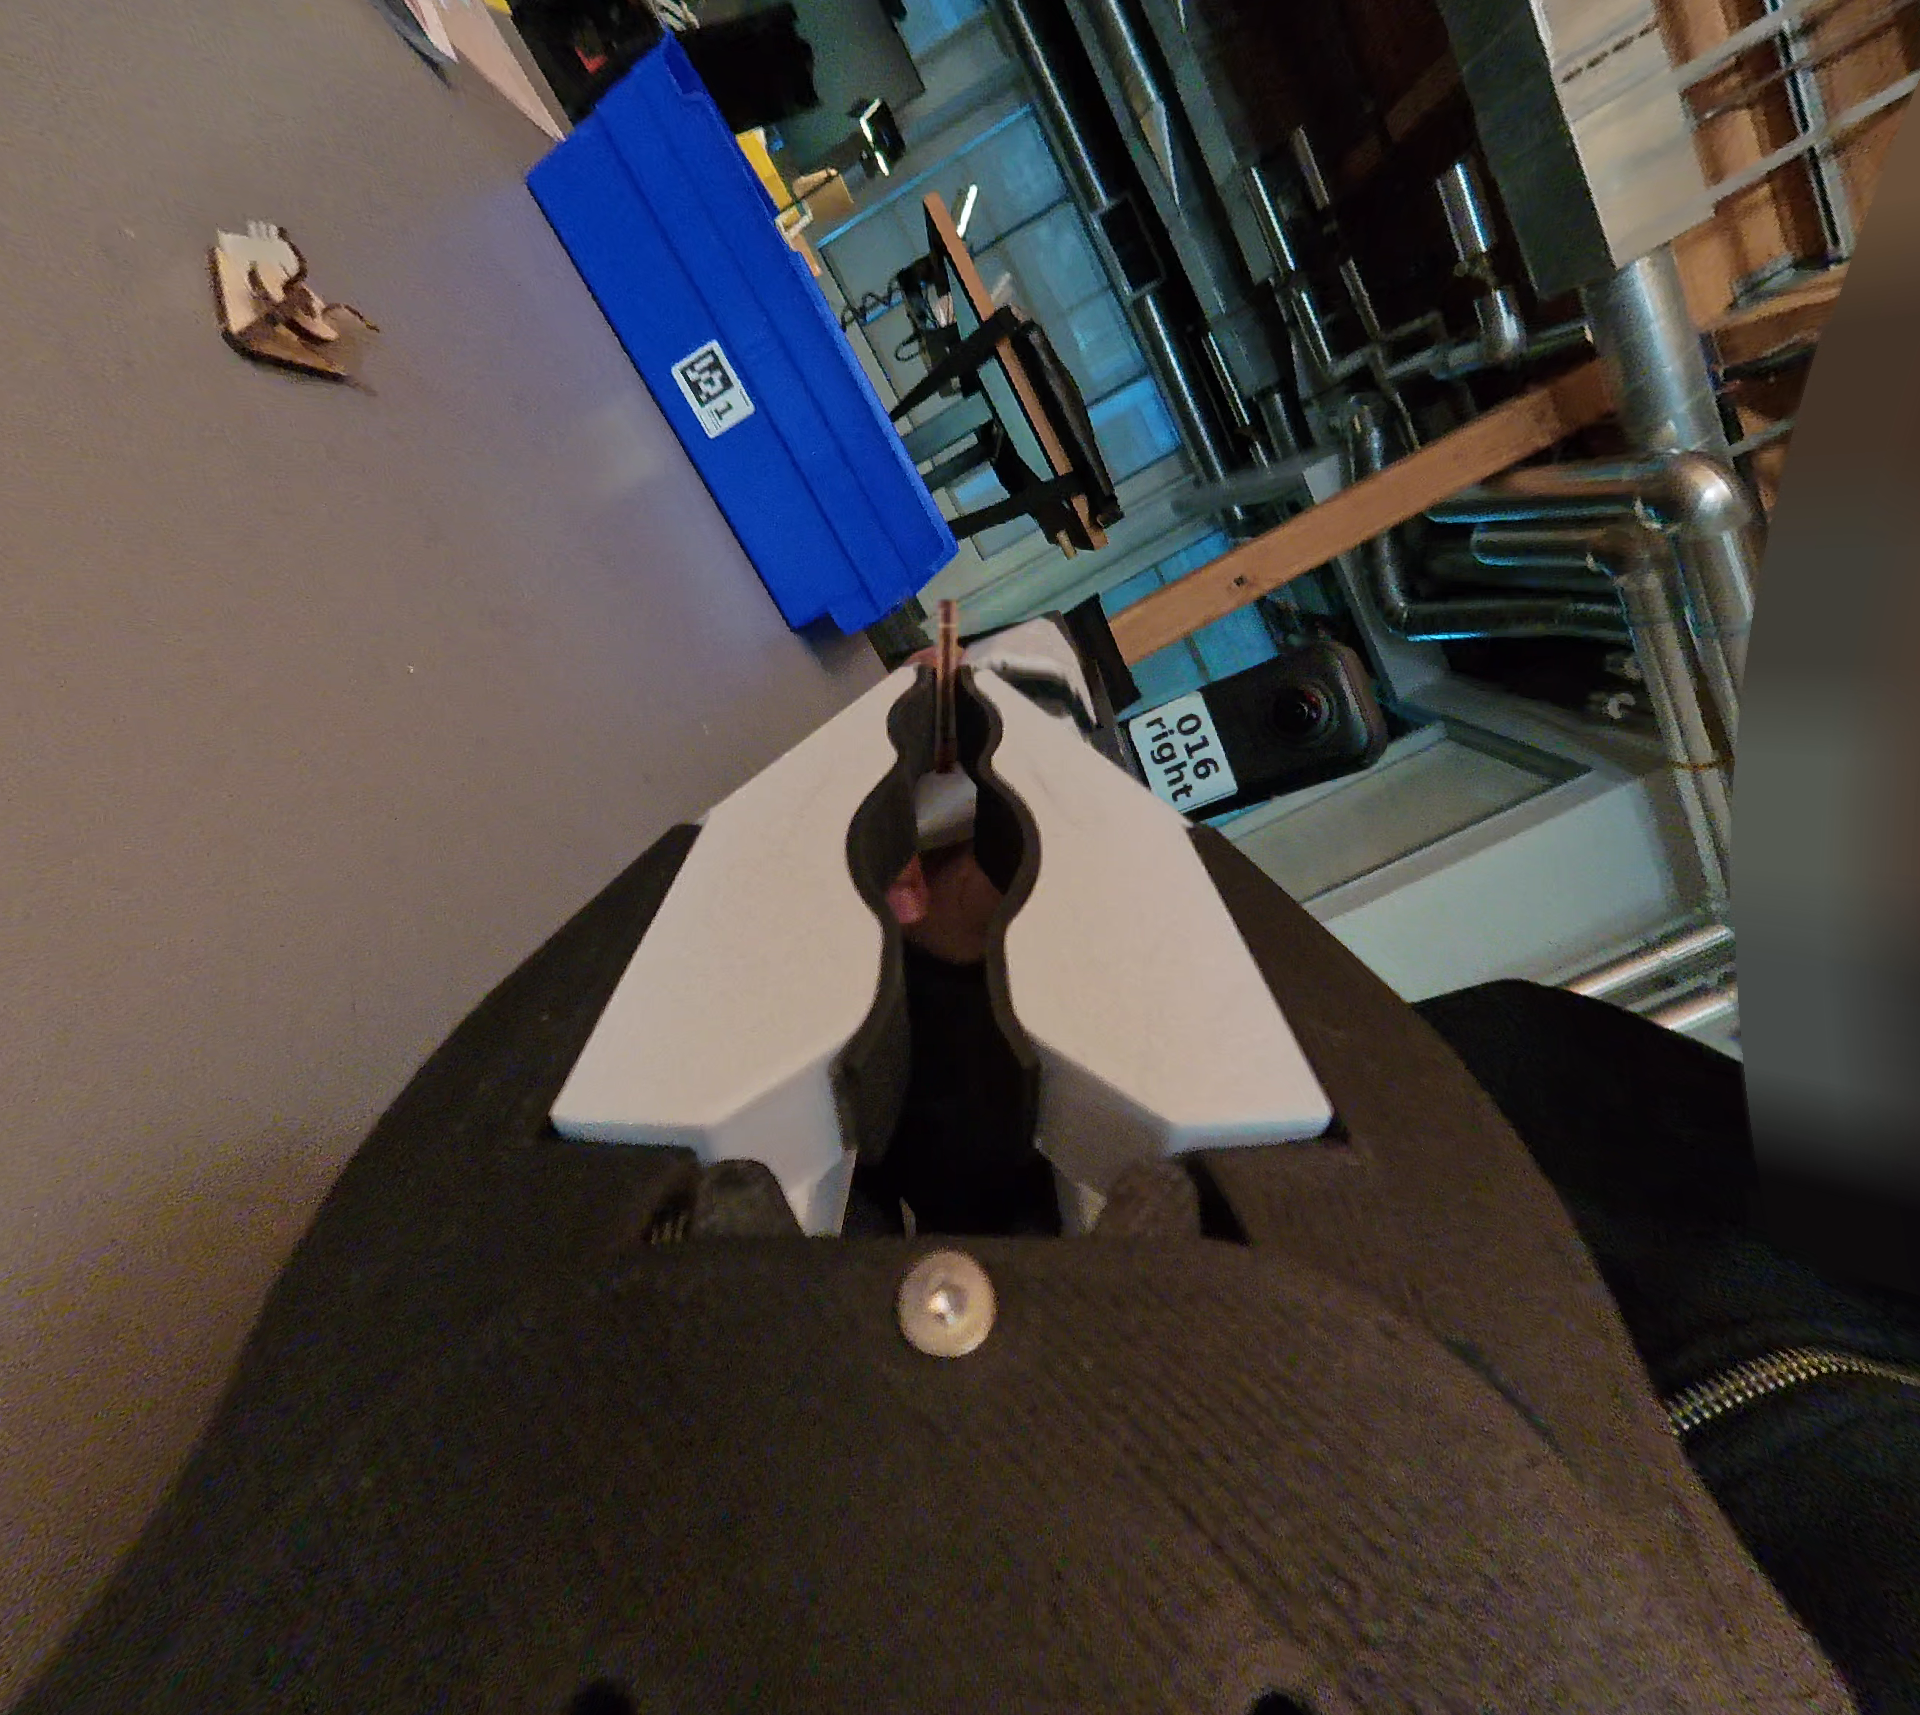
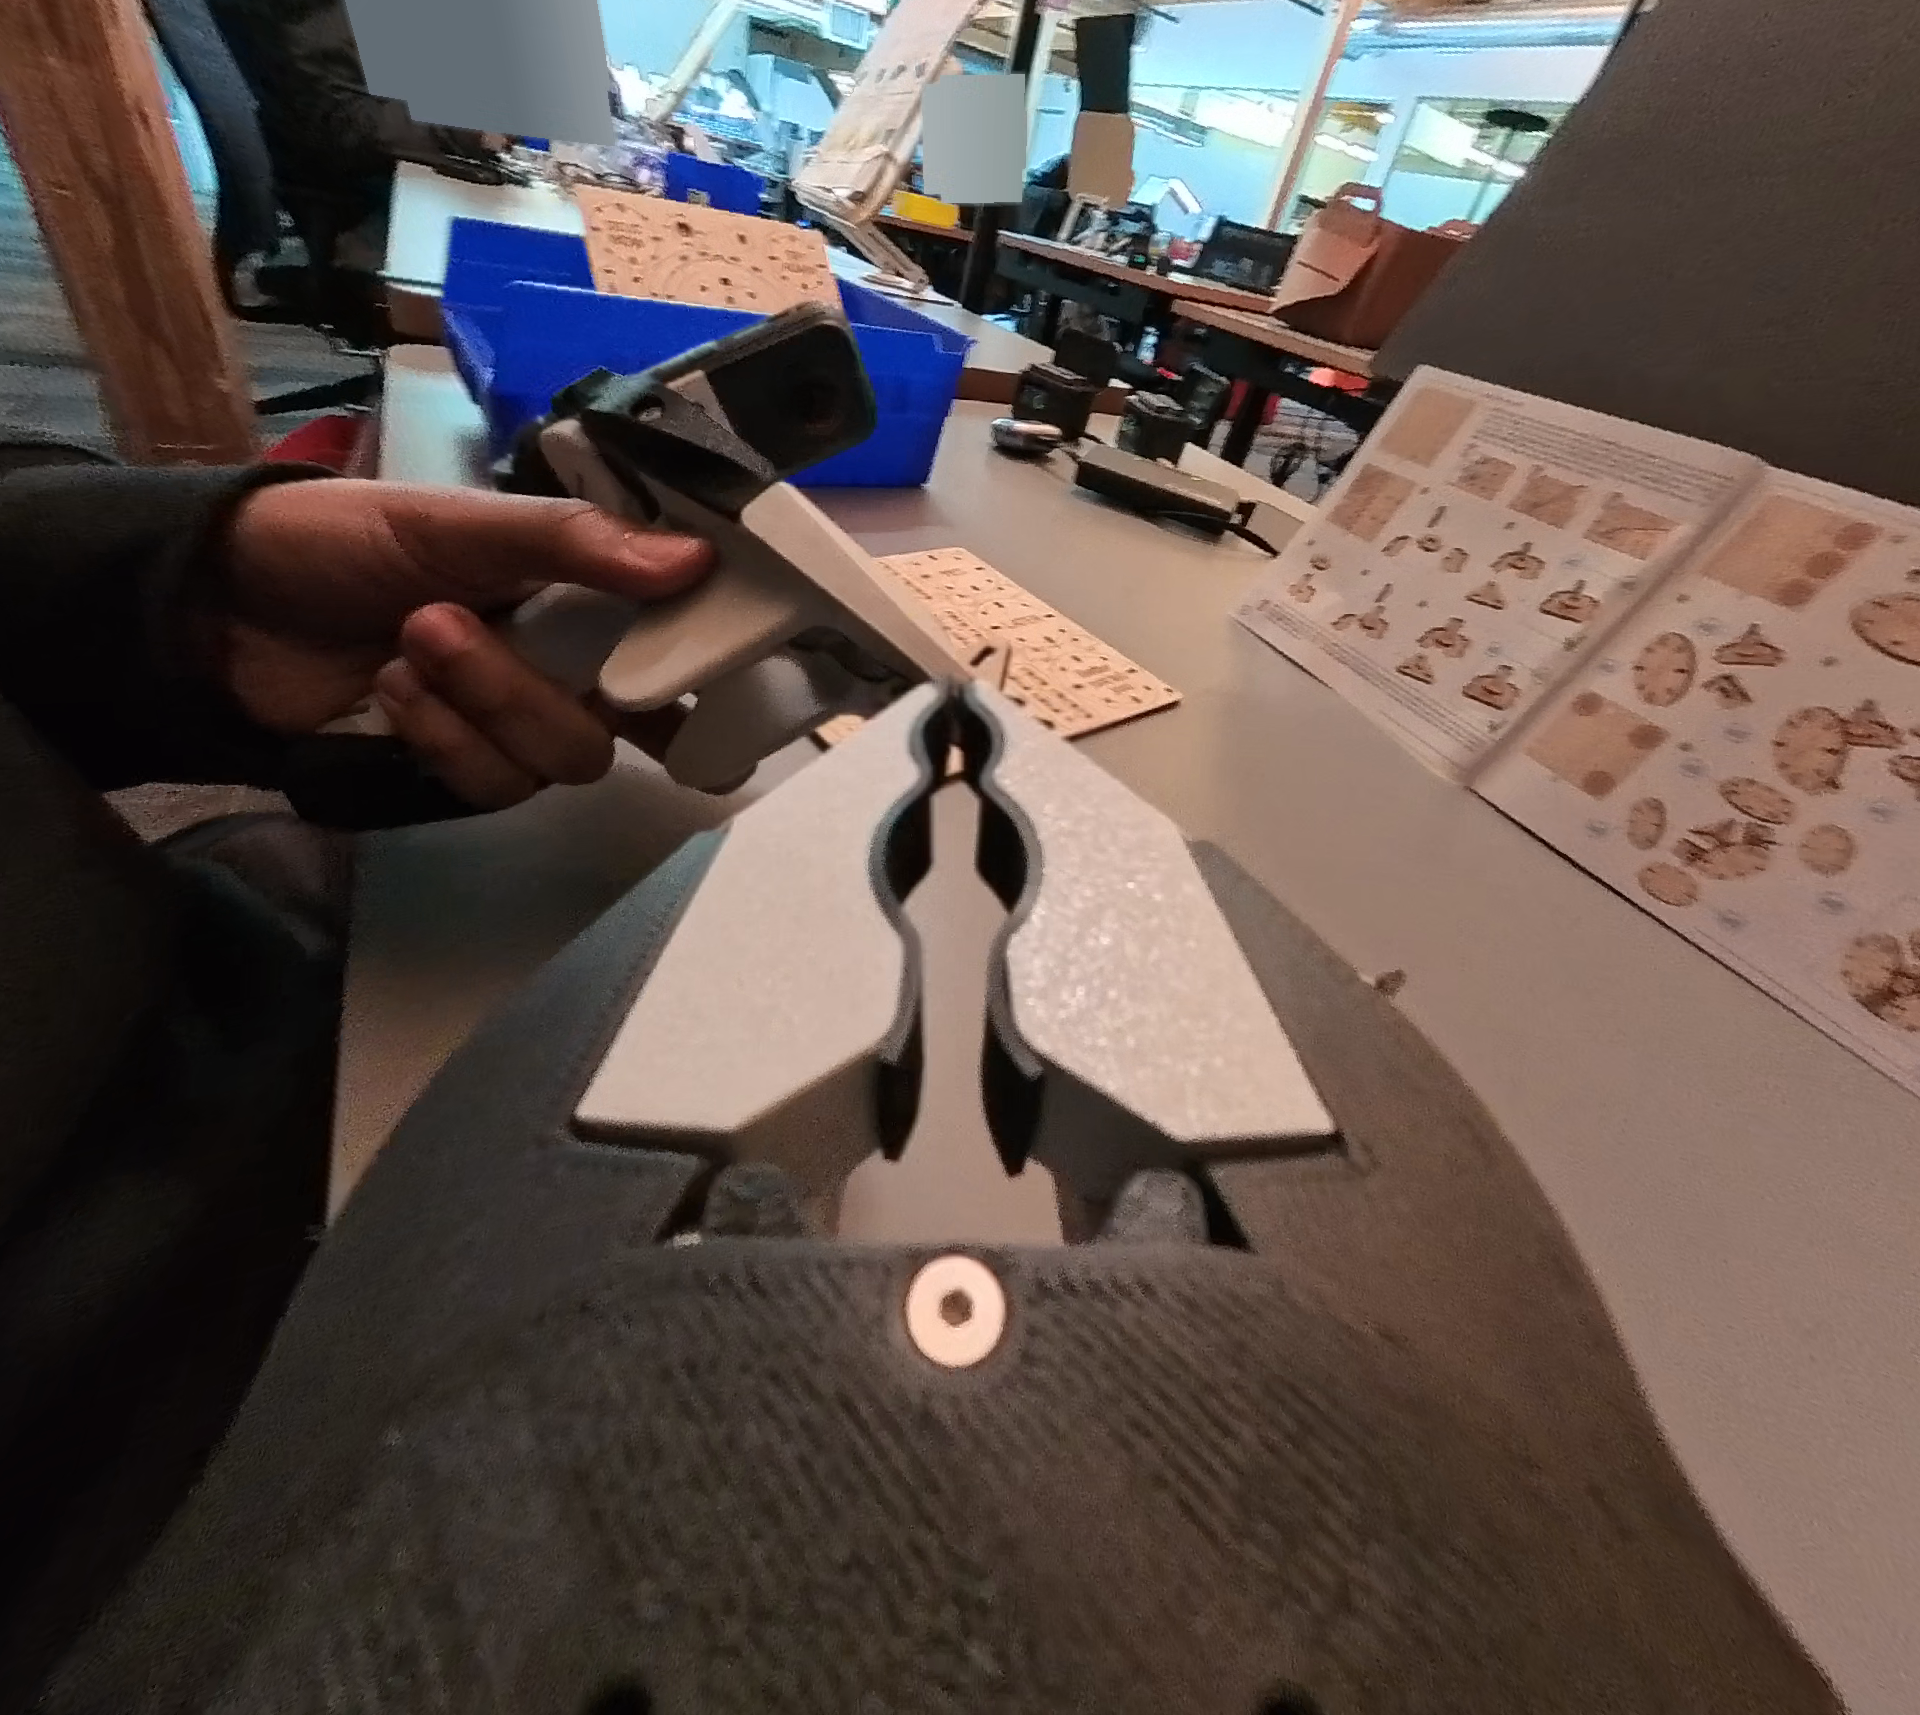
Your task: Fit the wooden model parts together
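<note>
In the left wrist view my left gripper [image 1: 943, 678] is shut on a thin brown wooden piece [image 1: 945, 642], seen edge-on and sticking out past the fingertips. The right gripper's white finger [image 1: 1039, 657] and its camera [image 1: 1299, 715] lie just behind it. In the right wrist view my right gripper [image 2: 951, 699] has its tips pressed together, and I see nothing between them. A hand [image 2: 416, 605] holds the left gripper [image 2: 904, 652] slanting down from the left, its tip right at my right fingertips. A flat wooden sheet of cut parts [image 2: 1039, 647] lies on the table just beyond.
A blue bin [image 1: 727, 377] stands at the grey table's edge; in the right wrist view the bin [image 2: 894, 408] holds another wooden sheet [image 2: 707, 252]. A small wooden assembly [image 1: 281, 304] sits on the table. An open picture booklet [image 2: 1558, 626] leans at right. A black power brick [image 2: 1153, 476] lies behind. Left and right tips are no more than a few centimetres apart.
</note>
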### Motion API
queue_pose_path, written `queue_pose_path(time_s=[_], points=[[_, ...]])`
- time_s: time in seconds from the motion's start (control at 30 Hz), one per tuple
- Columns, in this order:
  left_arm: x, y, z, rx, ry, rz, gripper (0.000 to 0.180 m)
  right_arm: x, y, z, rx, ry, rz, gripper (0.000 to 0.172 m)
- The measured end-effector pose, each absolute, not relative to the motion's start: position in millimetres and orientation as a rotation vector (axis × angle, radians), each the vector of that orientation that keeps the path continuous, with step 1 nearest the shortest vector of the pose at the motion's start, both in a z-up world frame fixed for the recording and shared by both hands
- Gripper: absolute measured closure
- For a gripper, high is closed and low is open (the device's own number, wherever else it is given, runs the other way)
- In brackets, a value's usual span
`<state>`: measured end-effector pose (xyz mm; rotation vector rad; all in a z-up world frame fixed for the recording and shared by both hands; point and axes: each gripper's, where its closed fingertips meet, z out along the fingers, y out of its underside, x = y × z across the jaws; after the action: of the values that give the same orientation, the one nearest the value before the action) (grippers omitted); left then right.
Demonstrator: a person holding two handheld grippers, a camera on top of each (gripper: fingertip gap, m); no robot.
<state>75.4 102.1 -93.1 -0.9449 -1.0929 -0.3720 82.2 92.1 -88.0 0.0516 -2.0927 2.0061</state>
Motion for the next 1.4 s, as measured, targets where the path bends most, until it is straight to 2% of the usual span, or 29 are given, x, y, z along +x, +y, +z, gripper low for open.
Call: queue_pose_path(time_s=[0.2, 0.3, 0.37, 0.43, 0.5, 0.7, 0.87, 1.0, 1.27, 1.4], points=[[70.6, 113.0, -98.6, -1.026, -1.061, -0.414, 0.18, 72.9, 108.4, -92.7, -0.07, -2.091, 1.976, 0.17], [66.1, 118.2, -100.3, -1.032, -1.053, -0.464, 0.18, 72.4, 111.9, -94.7, -0.061, -2.098, 1.947, 0.144], [65.6, 124.1, -104.2, -1.054, -1.05, -0.502, 0.18, 72.5, 112.6, -95.1, -0.039, -2.097, 1.913, 0.141], [65.4, 128.9, -105.6, -1.063, -1.039, -0.528, 0.18, 71.5, 111.3, -98.8, -0.022, -2.12, 1.854, 0.143], [64.5, 131.5, -106.6, -1.074, -1.036, -0.528, 0.179, 70.6, 111.1, -102.1, 0.004, -2.124, 1.778, 0.16], [64.4, 132.3, -110.0, -1.137, -1.018, -0.494, 0.18, 70.6, 112.0, -105.9, 0.044, -2.166, 1.699, 0.161], [56.0, 125.7, -126.1, -1.17, -1.099, -0.445, 0.152, 67.9, 109.9, -111.0, 0.049, -2.238, 1.737, 0.162], [55.4, 120.5, -132.1, -1.238, -1.114, -0.374, 0.169, 61.9, 107.9, -125.8, 0.085, -2.305, 1.646, 0.166], [45.2, 97.1, -133.1, -1.142, -1.171, -0.409, 0.154, 40.1, 114.3, -131.6, -0.04, -2.332, 1.671, 0.159], [46.8, 80.9, -126.5, -1.224, -1.13, -0.259, 0.156, 29.5, 121.2, -128.3, -0.118, -2.326, 1.709, 0.158]])
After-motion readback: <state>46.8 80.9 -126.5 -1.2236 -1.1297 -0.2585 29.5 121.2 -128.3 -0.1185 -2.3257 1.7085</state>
